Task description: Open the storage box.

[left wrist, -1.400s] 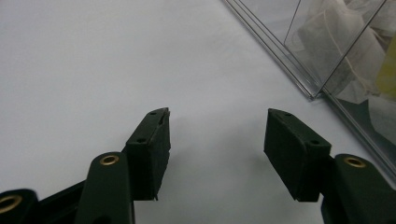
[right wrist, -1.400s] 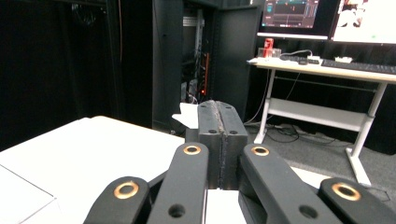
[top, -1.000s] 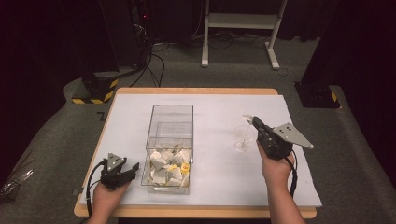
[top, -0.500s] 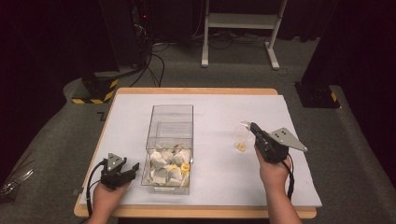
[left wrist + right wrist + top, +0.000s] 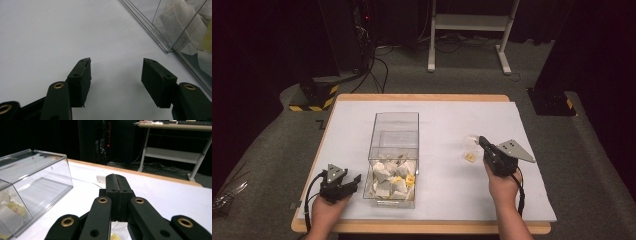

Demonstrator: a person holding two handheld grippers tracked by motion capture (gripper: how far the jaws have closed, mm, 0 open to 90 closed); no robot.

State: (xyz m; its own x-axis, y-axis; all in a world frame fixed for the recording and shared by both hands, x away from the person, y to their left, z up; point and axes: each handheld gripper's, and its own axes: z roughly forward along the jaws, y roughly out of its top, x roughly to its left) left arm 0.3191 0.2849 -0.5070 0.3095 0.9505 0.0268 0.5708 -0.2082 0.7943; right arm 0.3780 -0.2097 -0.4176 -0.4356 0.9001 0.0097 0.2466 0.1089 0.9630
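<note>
The right hand-held gripper (image 5: 482, 140) was over the right part of the white surface (image 5: 442, 120). Its jaws were shut tight, w/ a thin string or tag of a tea bag (image 5: 470, 150) pinched between them, as far as the high view shows. The tea bag hung just in front of the tips, low over the surface; can't tell if it touched. In the right gripper view the jaws (image 5: 117, 183) pressed flat together, and a bit of the white bag (image 5: 101, 180) peeked out behind them, w/ a yellow bit down below.

The left hand-held gripper (image 5: 357, 179) sat near the front left corner of the surface, just beside the clear box (image 5: 394, 127). Its jaws were about half open w/ nothing in them. In the left gripper view the two jaws (image 5: 115, 72) stood apart over bare white surface, and the box corner (image 5: 170, 47) was near, up and to the right.

The clear box stood in the middle of the surface. Its near part held a pile of tea bags (image 5: 392, 177), white w/ some yellow tags. Its far part looked bare.
</note>
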